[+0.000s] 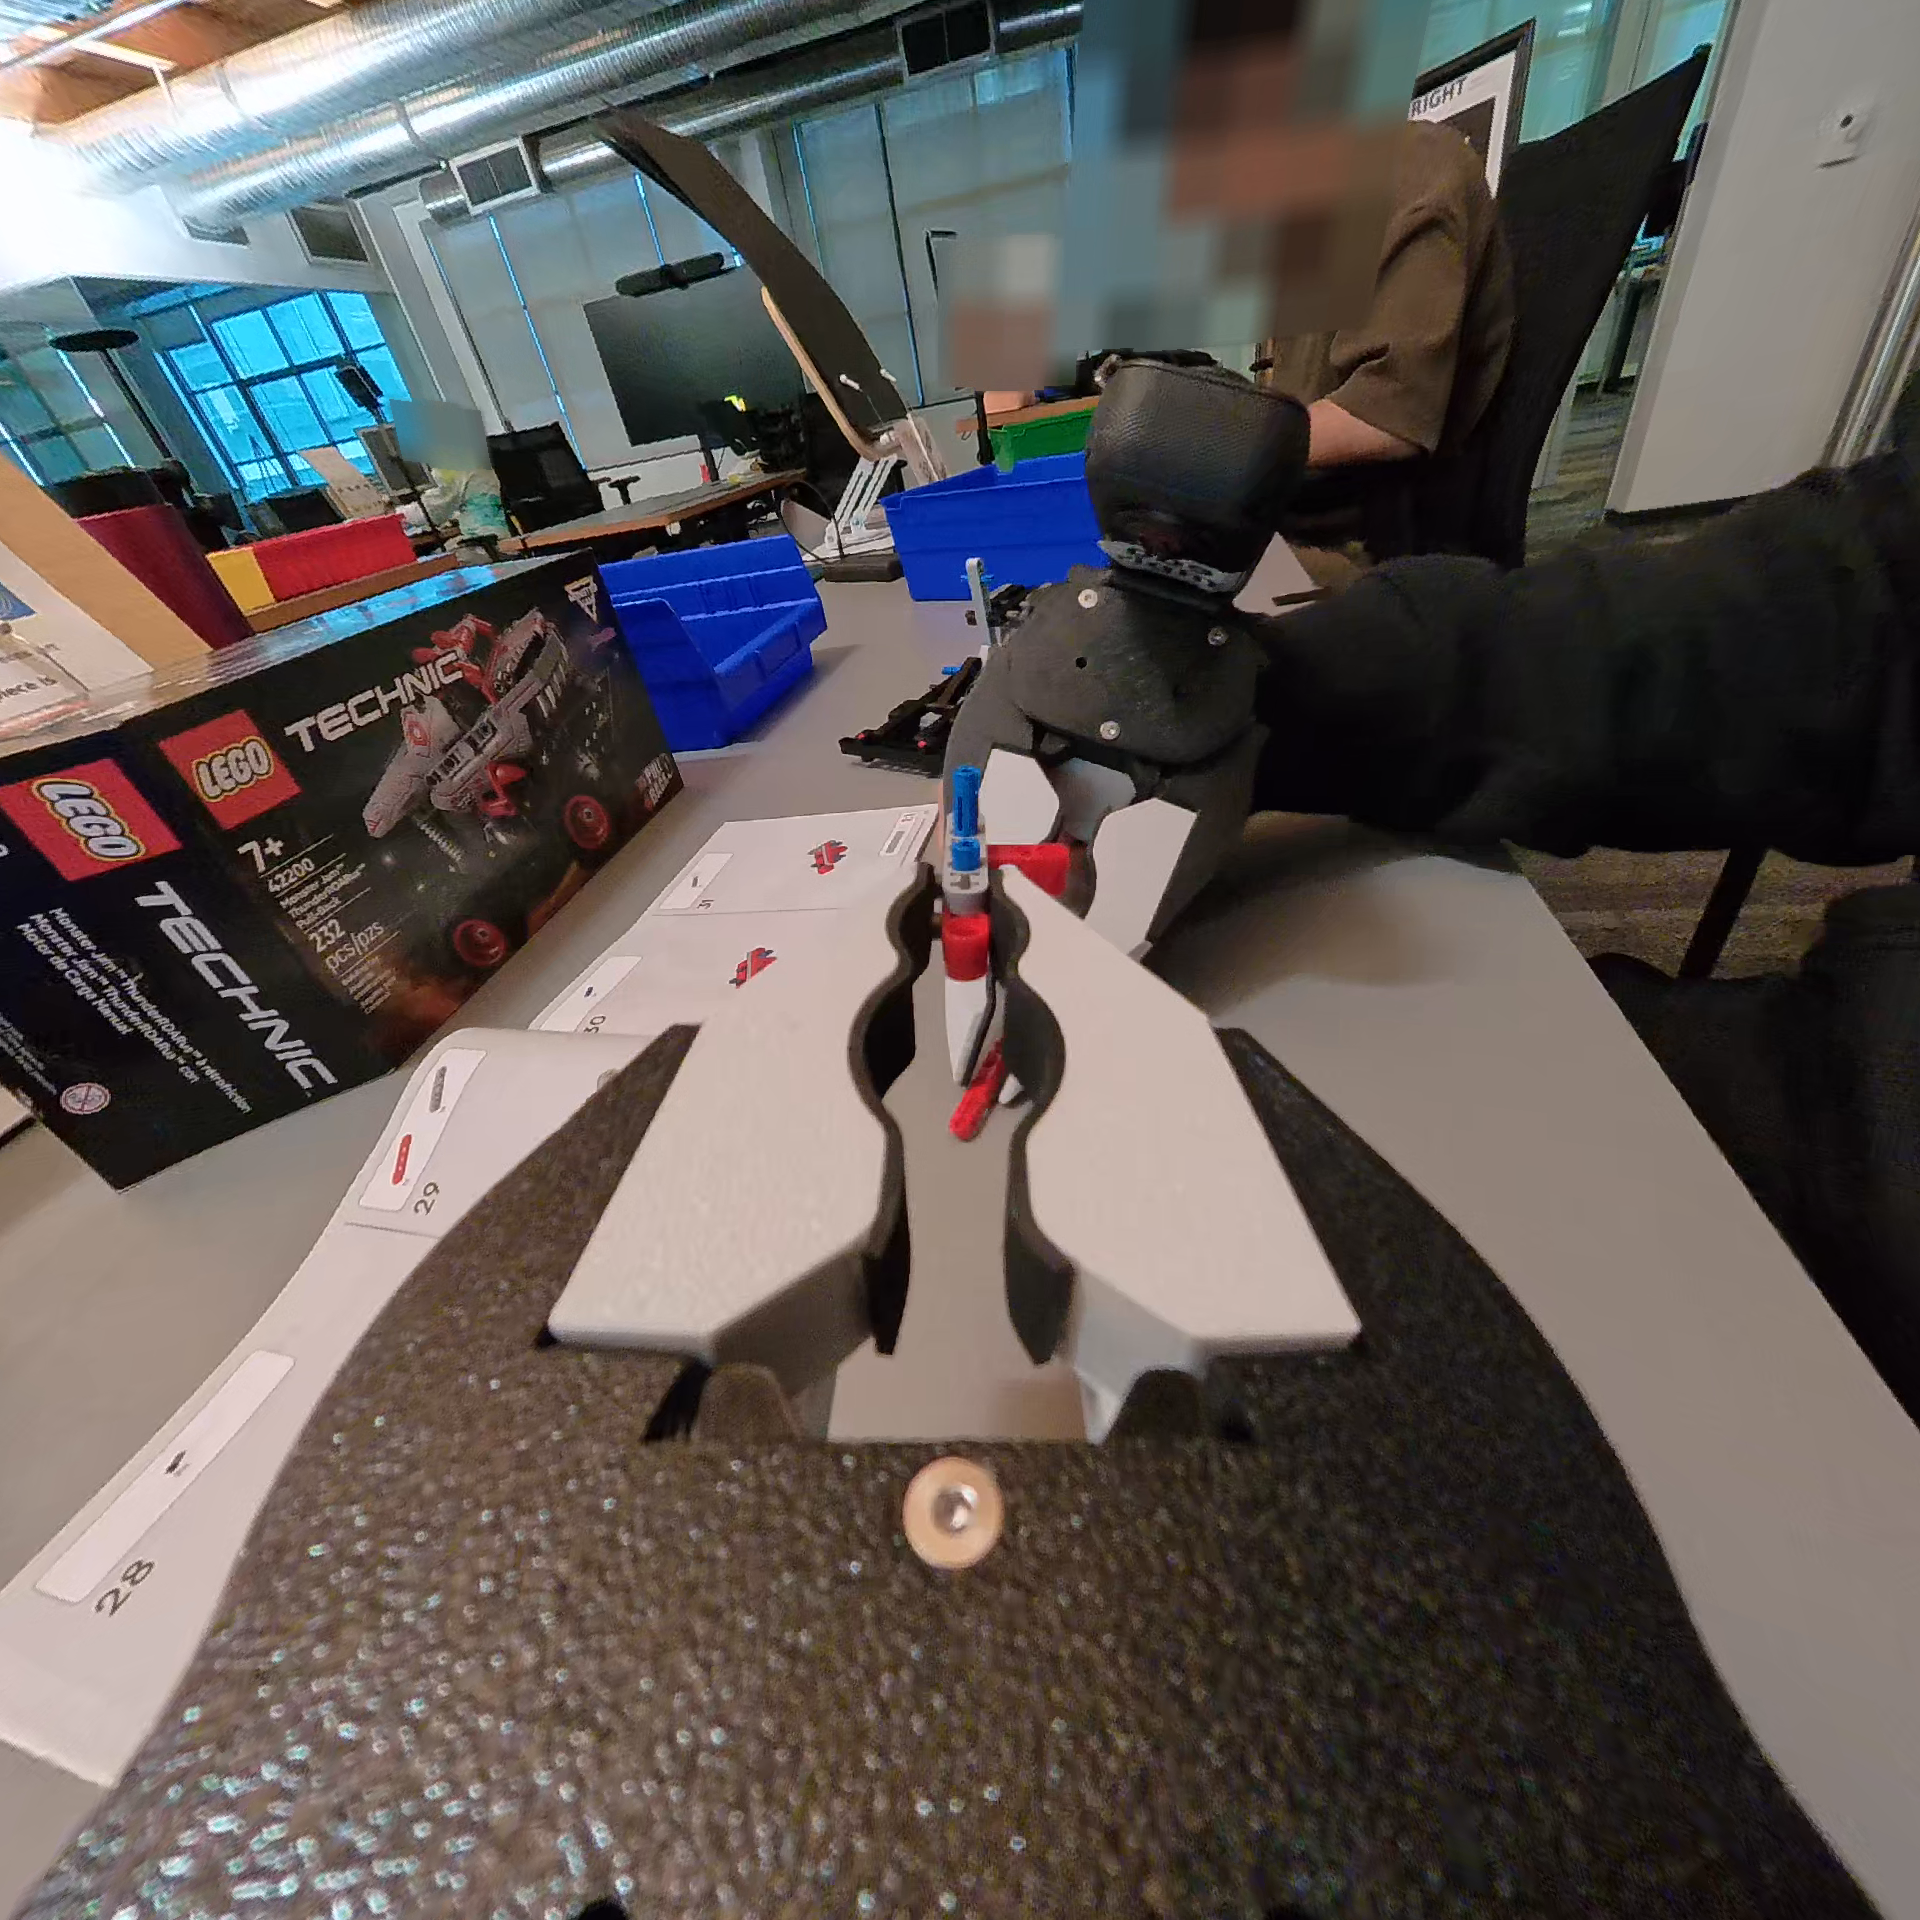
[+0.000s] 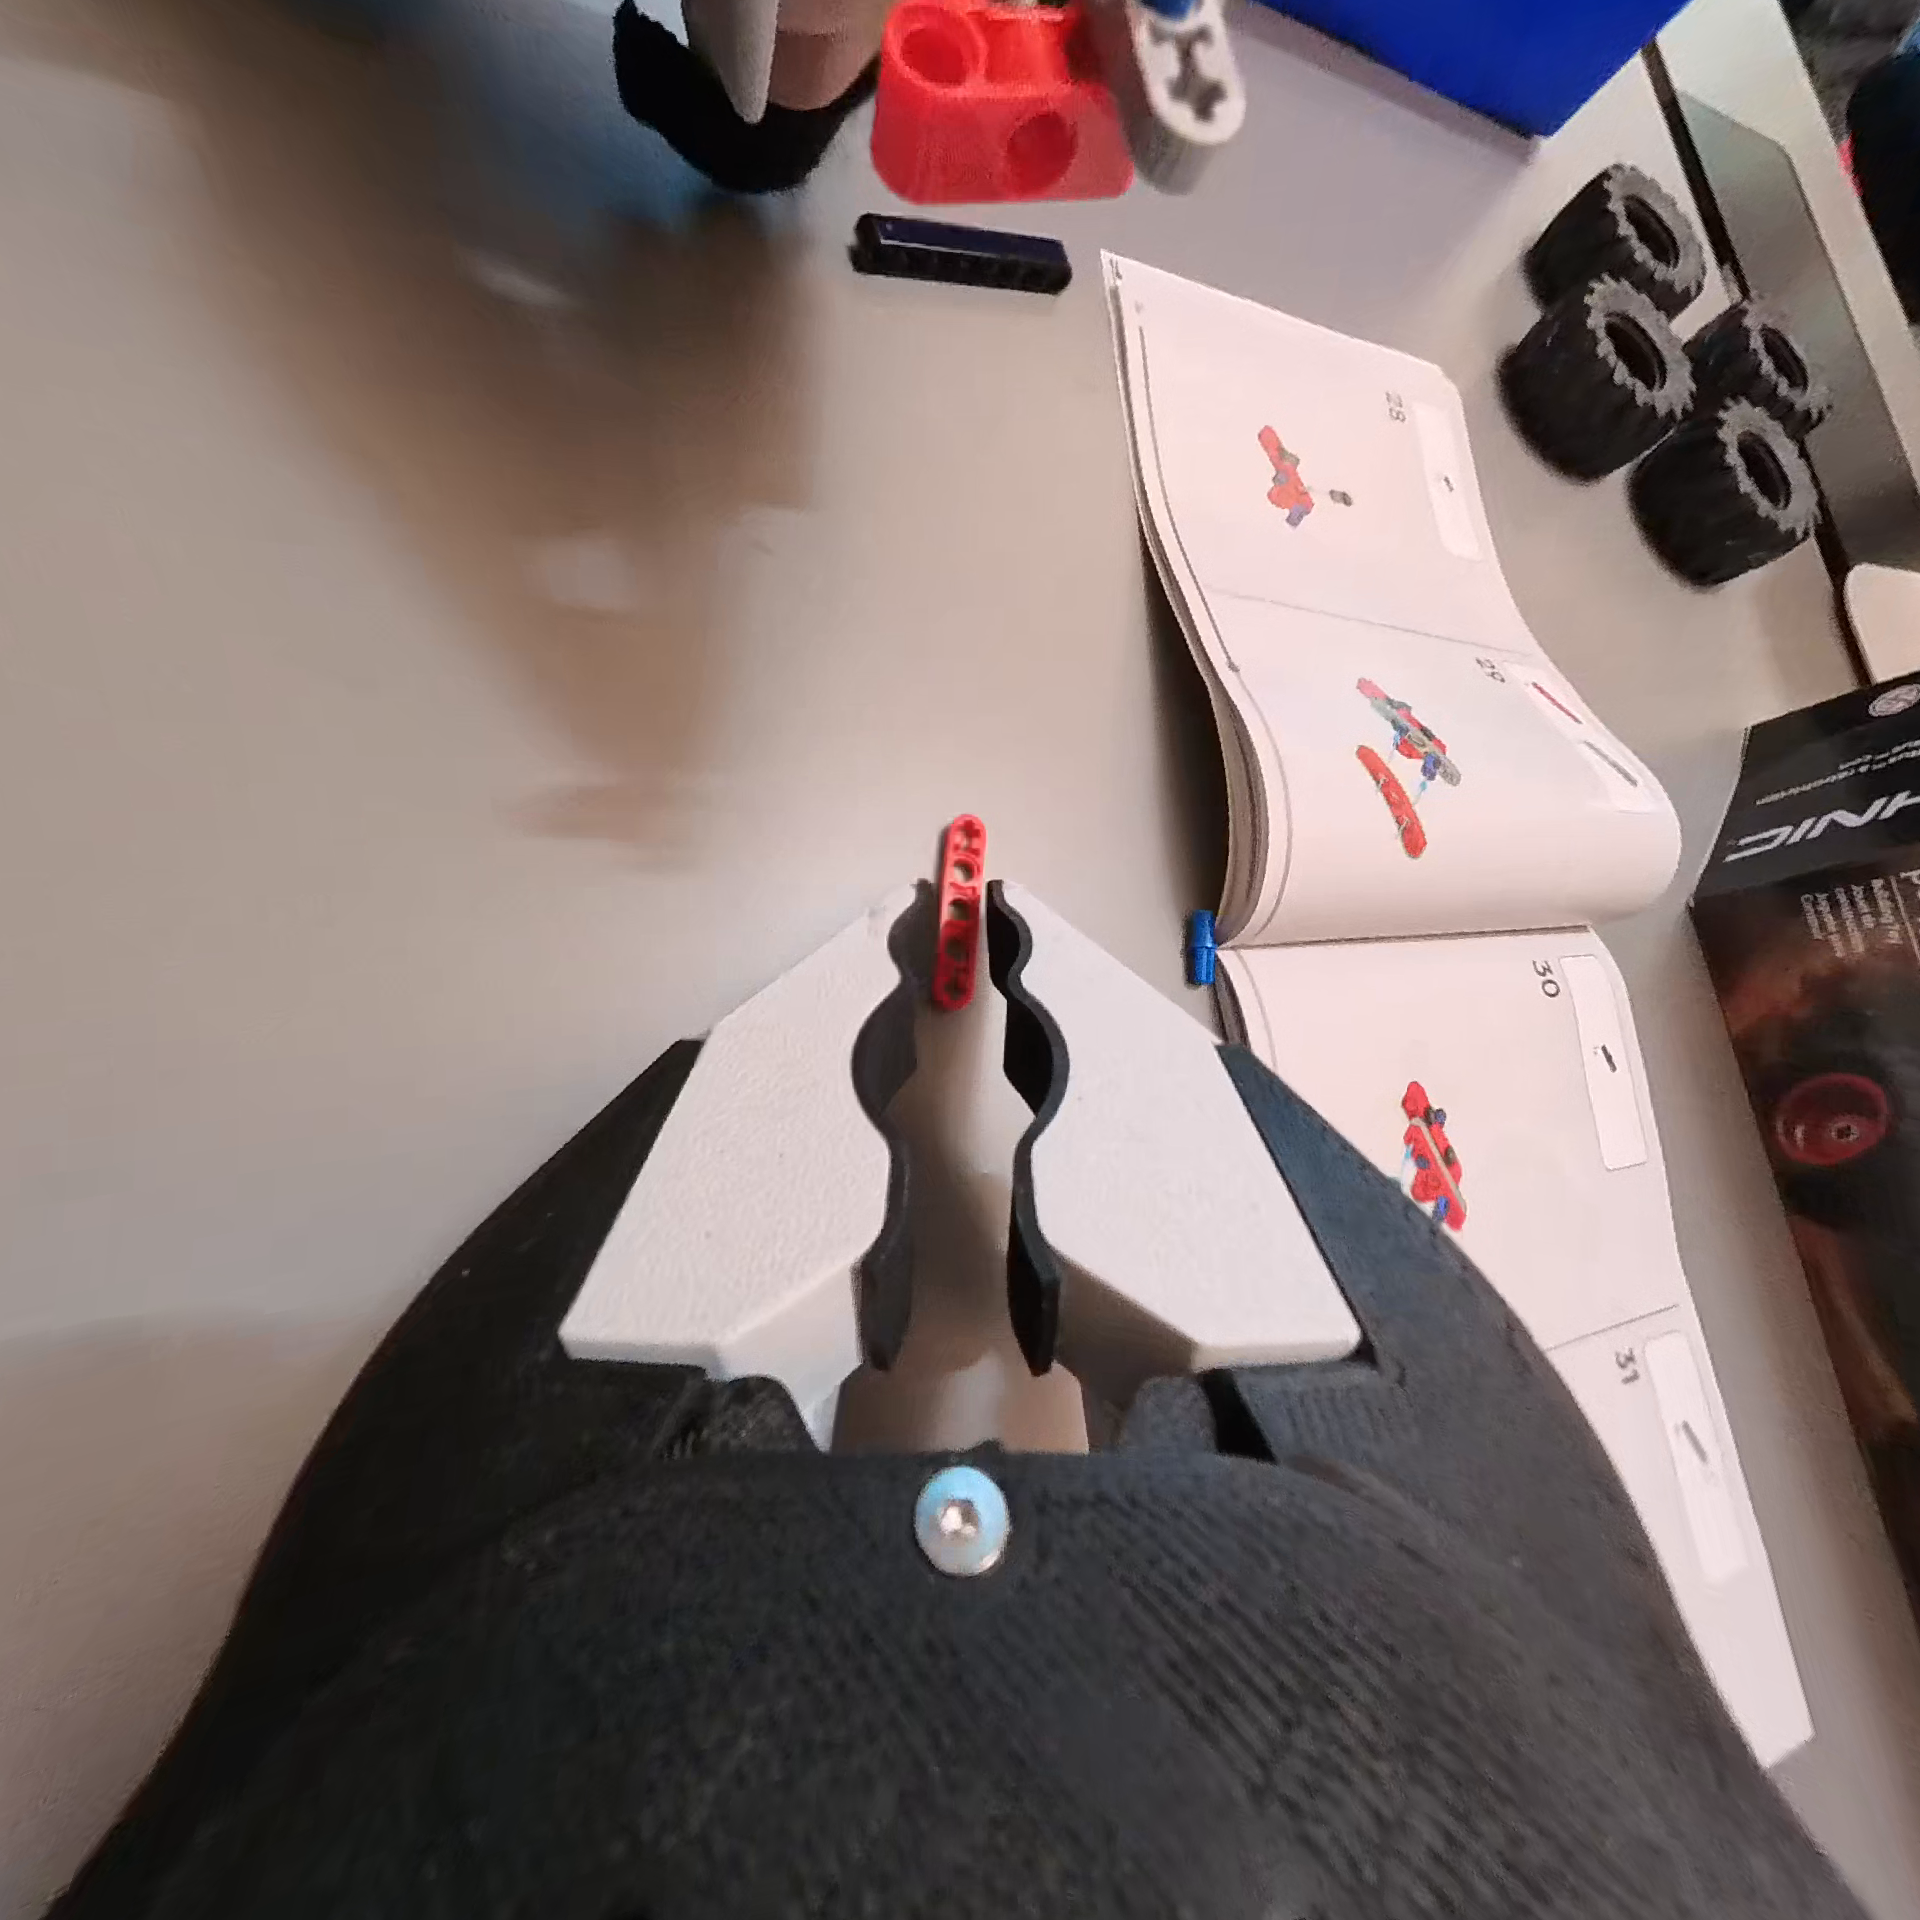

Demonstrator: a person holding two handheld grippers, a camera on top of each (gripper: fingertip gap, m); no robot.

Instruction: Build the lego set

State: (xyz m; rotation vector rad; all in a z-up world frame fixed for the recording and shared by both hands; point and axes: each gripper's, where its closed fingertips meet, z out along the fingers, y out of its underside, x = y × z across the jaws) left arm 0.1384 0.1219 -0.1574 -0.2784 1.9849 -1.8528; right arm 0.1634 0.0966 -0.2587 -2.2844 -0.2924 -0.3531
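Observation:
My left gripper (image 1: 966, 914) is shut on a small lego assembly (image 1: 964, 940) of red, white and grey parts with a blue pin (image 1: 966, 805) on top, held upright above the grey table (image 1: 1455, 1143). My right gripper (image 2: 958, 920) is shut on a thin red beam (image 2: 959, 914) with several holes. In the left wrist view the right gripper (image 1: 1049, 842) reaches in from the right, and its red beam (image 1: 1029, 860) meets the assembly just below the blue pin. The assembly's red connector (image 2: 997, 104) shows blurred at the top of the right wrist view.
The open instruction booklet (image 2: 1403, 623) lies beside the lego box (image 1: 312, 831). Several black tyres (image 2: 1662, 395), a black beam (image 2: 961, 255) and a loose blue pin (image 2: 1200, 945) lie on the table. Blue bins (image 1: 727, 634) and a seated person (image 1: 1403, 312) are behind. Tip to tip, the grippers are about 11 cm apart.

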